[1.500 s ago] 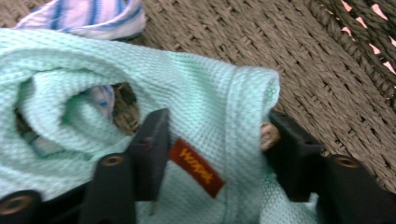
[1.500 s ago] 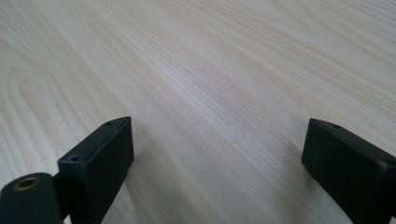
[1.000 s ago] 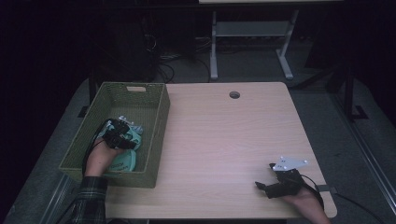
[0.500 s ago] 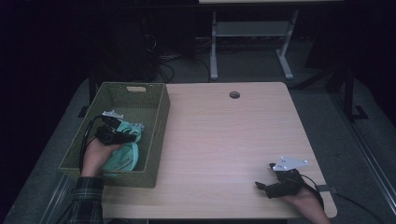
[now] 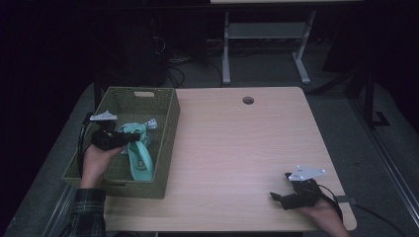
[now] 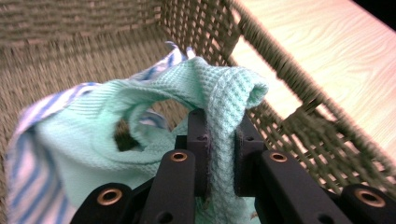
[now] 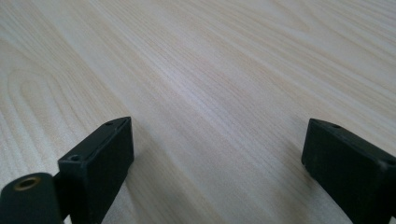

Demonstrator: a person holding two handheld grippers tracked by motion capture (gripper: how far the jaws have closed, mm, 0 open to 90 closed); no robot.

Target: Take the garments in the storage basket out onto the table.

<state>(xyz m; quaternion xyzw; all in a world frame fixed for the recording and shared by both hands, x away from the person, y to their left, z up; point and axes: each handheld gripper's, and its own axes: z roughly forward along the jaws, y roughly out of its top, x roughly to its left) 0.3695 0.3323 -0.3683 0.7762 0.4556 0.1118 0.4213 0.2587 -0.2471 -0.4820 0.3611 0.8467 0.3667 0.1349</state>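
A mint-green waffle cloth (image 5: 139, 159) with a blue-and-white striped part hangs inside the green woven basket (image 5: 167, 129) at the table's left. My left gripper (image 5: 129, 139) is above the basket floor, shut on a fold of the cloth (image 6: 154, 98). Its jaws have just closed a little further, and the fabric is pinched between the pads (image 6: 198, 140). My right gripper (image 5: 275, 196) rests near the table's front right corner. In the right gripper view the right gripper (image 7: 215, 154) stands open, with bare wood between its jaws.
The basket wall (image 6: 289, 88) rises close on the right of the held cloth. The light wooden table (image 5: 237, 143) has a round cable hole (image 5: 248, 100) at the back. Dark floor, cables and a white stand lie beyond the table.
My left hand has risen and drawn the cloth up, so it now hangs stretched below the jaws. The right hand has stayed in place.
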